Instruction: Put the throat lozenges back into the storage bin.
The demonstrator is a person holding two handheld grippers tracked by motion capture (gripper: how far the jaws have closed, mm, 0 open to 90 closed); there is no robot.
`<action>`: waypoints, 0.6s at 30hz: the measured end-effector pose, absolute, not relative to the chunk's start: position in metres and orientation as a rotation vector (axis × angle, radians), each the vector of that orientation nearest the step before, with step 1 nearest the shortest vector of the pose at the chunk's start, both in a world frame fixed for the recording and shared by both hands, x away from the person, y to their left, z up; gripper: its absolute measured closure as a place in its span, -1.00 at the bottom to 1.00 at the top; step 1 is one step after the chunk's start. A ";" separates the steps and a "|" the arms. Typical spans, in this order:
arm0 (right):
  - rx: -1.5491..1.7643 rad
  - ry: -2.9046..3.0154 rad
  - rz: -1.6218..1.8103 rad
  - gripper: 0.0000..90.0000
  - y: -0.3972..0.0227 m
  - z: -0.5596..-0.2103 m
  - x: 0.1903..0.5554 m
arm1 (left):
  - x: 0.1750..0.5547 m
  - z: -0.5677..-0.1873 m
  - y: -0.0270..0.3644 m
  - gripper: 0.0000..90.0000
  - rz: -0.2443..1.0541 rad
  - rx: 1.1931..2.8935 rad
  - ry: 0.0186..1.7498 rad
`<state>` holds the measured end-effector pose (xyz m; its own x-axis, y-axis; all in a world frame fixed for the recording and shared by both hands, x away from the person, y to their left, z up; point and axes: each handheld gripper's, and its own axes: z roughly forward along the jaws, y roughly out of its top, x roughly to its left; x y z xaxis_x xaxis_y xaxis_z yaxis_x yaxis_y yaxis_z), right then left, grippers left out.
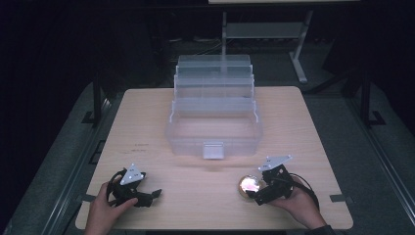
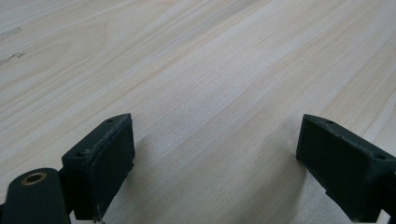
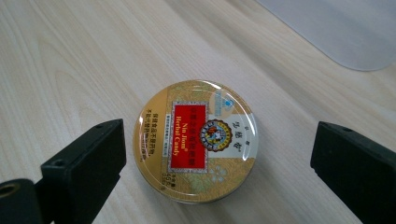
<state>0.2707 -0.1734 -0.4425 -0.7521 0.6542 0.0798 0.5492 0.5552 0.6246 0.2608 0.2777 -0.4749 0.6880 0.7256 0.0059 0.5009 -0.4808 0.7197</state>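
Observation:
A round gold candy tin (image 3: 195, 140) with a red label lies flat on the wooden table (image 1: 195, 196), near the front right (image 1: 248, 185). My right gripper (image 3: 217, 154) hovers over it with its jaws wide apart, one on each side of the tin and neither touching it; in the high view the right gripper (image 1: 262, 192) sits just right of the tin. My left gripper (image 1: 151, 196) rests low at the front left, open, and its own view has bare wood between the two pads (image 2: 215, 158).
A clear plastic tiered organizer box (image 1: 214, 112) stands open at the table's middle back, its latch facing me; a corner of it (image 3: 341, 28) lies beyond the tin. Bare wood stretches between the two hands. Dark floor and a desk frame lie behind.

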 end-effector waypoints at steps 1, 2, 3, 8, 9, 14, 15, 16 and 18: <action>1.023 2.628 0.962 -0.93 -0.172 -0.443 0.271 | 0.261 -0.475 0.278 -0.76 0.405 2.183 0.935; 1.023 2.628 0.962 -0.93 -0.172 -0.443 0.271 | 0.261 -0.475 0.278 -0.76 0.405 2.183 0.935; 1.023 2.631 0.961 -0.93 -0.171 -0.444 0.272 | 0.261 -0.475 0.278 -0.76 0.405 2.183 0.935; 1.019 2.646 0.954 -0.93 -0.167 -0.446 0.273 | 0.261 -0.475 0.278 -0.77 0.405 2.183 0.935; 1.016 2.650 0.953 -0.93 -0.166 -0.446 0.273 | 0.261 -0.475 0.278 -0.76 0.405 2.183 0.935; 1.009 2.668 0.934 -0.93 -0.162 -0.448 0.274 | 0.261 -0.475 0.278 -0.76 0.405 2.183 0.935; 1.007 2.670 0.930 -0.93 -0.161 -0.449 0.274 | 0.261 -0.475 0.278 -0.76 0.405 2.183 0.935; 1.004 2.675 0.924 -0.93 -0.160 -0.449 0.274 | 0.261 -0.475 0.278 -0.77 0.405 2.183 0.935; 1.002 2.679 0.914 -0.93 -0.158 -0.450 0.275 | 0.261 -0.475 0.278 -0.76 0.405 2.183 0.935</action>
<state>0.2747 -0.1579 -0.4503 -0.7687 0.6348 0.0788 0.5505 0.5938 0.5868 0.2608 0.2778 -0.4749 0.6883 0.7254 0.0061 0.5006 -0.4811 0.7197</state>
